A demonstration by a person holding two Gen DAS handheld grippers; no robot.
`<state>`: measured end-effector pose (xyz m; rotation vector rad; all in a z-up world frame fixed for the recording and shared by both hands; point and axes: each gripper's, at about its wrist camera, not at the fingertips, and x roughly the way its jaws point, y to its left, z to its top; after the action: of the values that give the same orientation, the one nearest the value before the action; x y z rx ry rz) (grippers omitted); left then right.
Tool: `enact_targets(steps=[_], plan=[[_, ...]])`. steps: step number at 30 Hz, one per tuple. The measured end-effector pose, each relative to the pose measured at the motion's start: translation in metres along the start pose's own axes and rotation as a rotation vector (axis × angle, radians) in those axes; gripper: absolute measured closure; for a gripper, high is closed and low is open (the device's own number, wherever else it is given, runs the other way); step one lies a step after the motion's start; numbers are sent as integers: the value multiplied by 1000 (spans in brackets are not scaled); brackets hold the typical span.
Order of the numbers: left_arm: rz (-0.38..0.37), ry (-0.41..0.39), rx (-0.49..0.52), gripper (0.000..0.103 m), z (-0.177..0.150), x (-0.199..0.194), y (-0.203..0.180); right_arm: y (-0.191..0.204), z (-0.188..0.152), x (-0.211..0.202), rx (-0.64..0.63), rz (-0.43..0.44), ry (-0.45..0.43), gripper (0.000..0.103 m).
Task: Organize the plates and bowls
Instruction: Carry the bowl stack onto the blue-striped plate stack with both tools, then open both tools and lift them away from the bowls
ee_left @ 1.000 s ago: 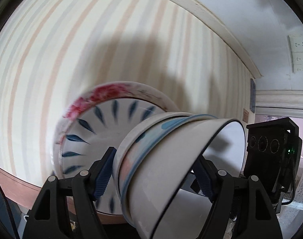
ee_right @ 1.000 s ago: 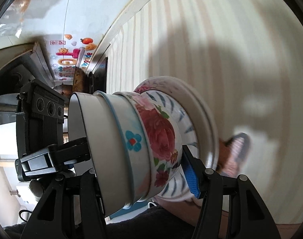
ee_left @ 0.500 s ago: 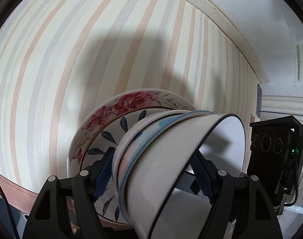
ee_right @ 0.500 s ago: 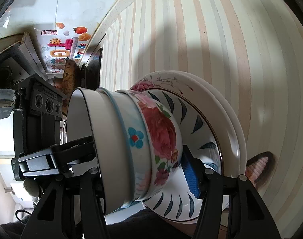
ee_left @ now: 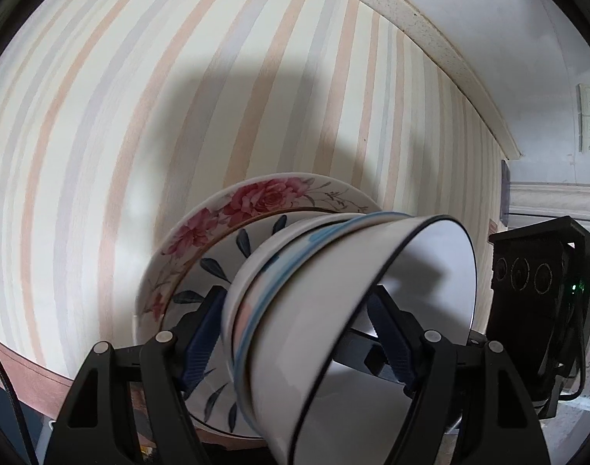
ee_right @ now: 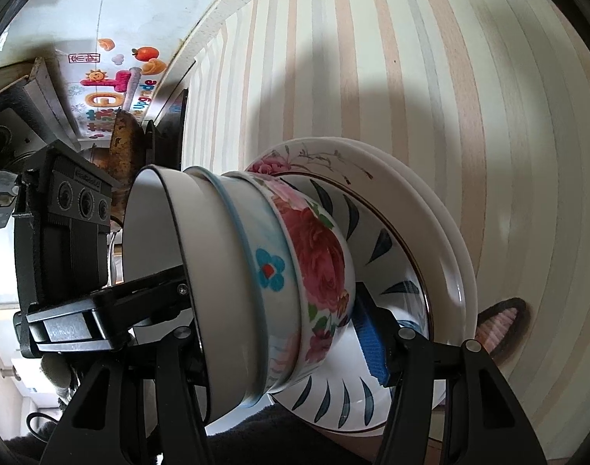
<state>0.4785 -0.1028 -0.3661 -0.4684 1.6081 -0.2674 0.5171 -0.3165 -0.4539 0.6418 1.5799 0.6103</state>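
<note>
White porcelain fills both of your wrist views: a stack of nested bowls sitting on a stack of plates, the whole pile tipped on its side and carried between your two grippers above the striped floor.

Your left gripper is clamped across the pile. Its left blue pad lies against the leaf-patterned plate, and its right finger reaches past the black rim into the mouth of the outermost white bowl.

Your right gripper grips the same pile from the other side. Its right blue pad is wedged between the rose-painted bowl and the leaf-patterned plate; its left finger is hidden behind the white bowl, so you cannot see that contact.

Between the white bowl and the rose bowl sits a bowl with a blue flower. Behind the leaf plate is a rose-rimmed plate, and in the right view plain white plate rims show behind it.

Each camera sees the other gripper's black camera block just beside the bowl mouth. A striped slipper shows past the plate edge on the floor.
</note>
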Motion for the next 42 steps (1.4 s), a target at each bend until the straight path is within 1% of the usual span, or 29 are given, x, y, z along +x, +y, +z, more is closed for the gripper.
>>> enact_targets(steps=[7,12,17,22,28,29,30,31,33,34,36,38,41,42], plan=[[73,-53,42,31,-4,-16,-2,1,-1,1,20,-18,7,43],[109,-91,60,31,-11,-28,-3,3,-5,-8,14,-45,-13,43],[168,-152,100,31,-23,-44,-11,11,-9,-24,-10,-81,-54,43],[254,-241,178,31,-41,-69,-25,28,-21,-50,-45,-161,-109,43],[300,-302,230,30,-62,-96,-31,64,-53,-88,-105,-279,-207,42],[308,-316,241,30,-66,-100,-33,71,-60,-95,-113,-305,-227,40],[316,-329,254,30,-69,-105,-34,77,-67,-100,-122,-331,-245,34],[322,-339,260,28,-72,-109,-35,85,-73,-105,-130,-355,-269,25],[329,-374,274,24,-78,-120,-38,99,-87,-117,-143,-400,-318,19],[333,-388,279,18,-81,-124,-39,107,-93,-122,-146,-420,-341,19],[354,-424,293,12,-88,-132,-42,118,-104,-132,-150,-460,-393,16],[371,-462,304,12,-98,-142,-44,130,-114,-139,-154,-503,-439,15],[370,-495,311,12,-111,-153,-47,144,-134,-153,-172,-570,-505,14],[371,-509,314,12,-116,-157,-48,147,-138,-156,-174,-577,-520,14]])
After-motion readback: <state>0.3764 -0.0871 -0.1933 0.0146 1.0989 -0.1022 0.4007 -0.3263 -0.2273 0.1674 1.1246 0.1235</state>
